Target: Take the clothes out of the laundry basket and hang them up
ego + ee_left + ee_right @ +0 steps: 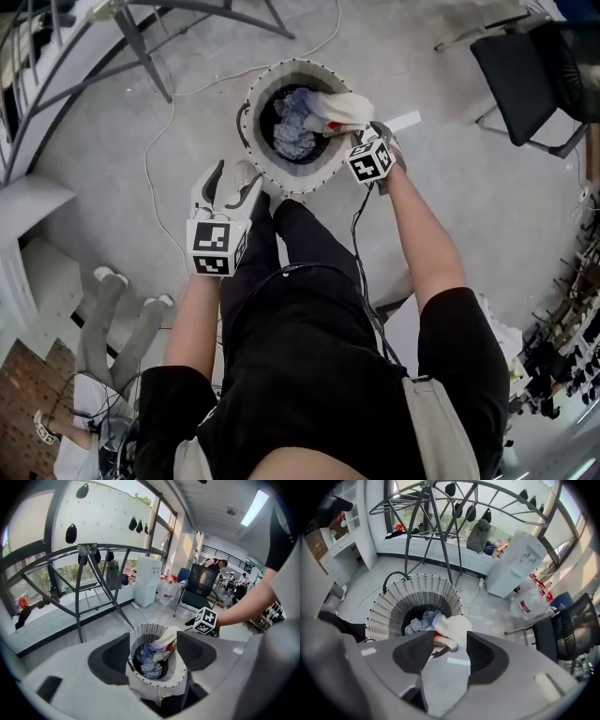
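Grey concrete floor (487, 187) spreads below me, black metal drying rack (141, 47) at far left. I see the white perforated round laundry basket (314, 176) holding crumpled blue clothes (295, 139), a cream garment (345, 111) draped over its right rim. Left gripper (153, 648) and right gripper (449, 644) gape wide, holding nothing.

Basket (309, 178) white, slatted, dark inside. Cloth (292, 141) blue-white patterned. Garment (342, 110) cream with red patch. Floor (469, 187) grey.
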